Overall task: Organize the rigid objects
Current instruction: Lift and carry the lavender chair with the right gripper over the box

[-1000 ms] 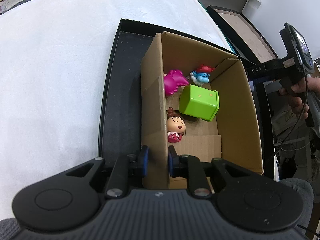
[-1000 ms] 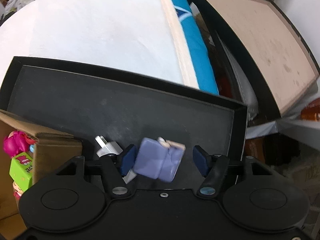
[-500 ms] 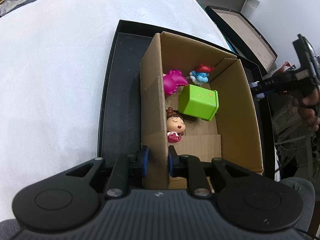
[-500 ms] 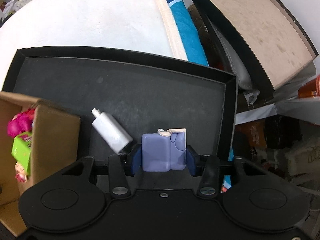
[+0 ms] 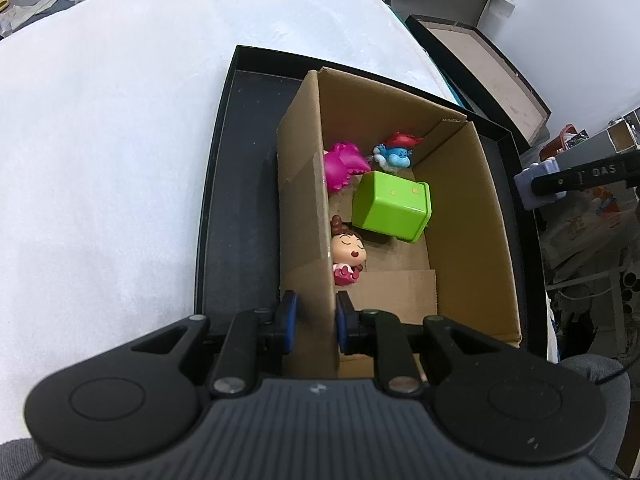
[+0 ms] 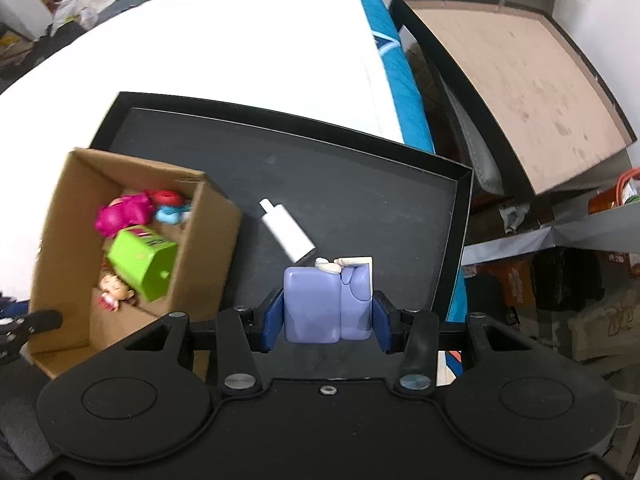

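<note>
While the left gripper (image 5: 313, 316) clamps the cardboard box (image 5: 306, 216) wall between its fingers, right fingers (image 6: 272, 322) (half-open) grip a lavender block (image 6: 326, 304).

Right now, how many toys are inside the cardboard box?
4. A pink toy and a blue one with a red hat lie at the far end, a green cube in the middle, a little doll nearest. Others may hide behind the walls.

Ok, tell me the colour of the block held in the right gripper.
Pale lavender-blue block, clamped by the right gripper; clearest in the right wrist view.
</note>
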`<state>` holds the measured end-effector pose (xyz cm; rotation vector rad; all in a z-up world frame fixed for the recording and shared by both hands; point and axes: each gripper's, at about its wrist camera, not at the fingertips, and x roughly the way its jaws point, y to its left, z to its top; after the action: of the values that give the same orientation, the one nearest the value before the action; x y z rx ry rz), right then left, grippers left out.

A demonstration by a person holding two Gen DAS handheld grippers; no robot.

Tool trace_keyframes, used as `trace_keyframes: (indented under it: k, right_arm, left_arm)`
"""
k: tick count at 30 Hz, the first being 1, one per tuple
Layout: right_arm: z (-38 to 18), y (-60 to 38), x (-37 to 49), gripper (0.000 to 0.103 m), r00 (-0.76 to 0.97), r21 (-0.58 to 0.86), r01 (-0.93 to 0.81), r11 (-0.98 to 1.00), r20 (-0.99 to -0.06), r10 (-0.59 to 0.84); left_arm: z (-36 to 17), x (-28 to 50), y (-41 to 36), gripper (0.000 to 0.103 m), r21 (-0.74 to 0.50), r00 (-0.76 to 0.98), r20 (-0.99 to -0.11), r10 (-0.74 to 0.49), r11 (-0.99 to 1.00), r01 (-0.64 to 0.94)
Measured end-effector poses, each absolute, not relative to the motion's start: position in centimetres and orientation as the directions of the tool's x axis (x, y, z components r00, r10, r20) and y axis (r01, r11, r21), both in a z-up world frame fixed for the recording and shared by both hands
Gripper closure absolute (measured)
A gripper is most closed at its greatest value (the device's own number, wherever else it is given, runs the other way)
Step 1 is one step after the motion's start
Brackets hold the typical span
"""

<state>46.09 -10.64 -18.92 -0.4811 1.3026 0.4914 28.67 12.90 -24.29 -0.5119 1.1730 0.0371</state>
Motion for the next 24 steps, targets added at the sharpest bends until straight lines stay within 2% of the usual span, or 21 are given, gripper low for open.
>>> trace_keyframes:
  k: [24]
  right_arm:
    - [-14.5, -4.5, 40.2, 0.058, 0.2, -0.064, -0.751, 0.657, -0.971, 0.134]
  left_arm:
    - [-23.9, 28.1, 12.9, 0.086, -0.374, 0.41, -0.878, -0.246, 0.888, -0.267]
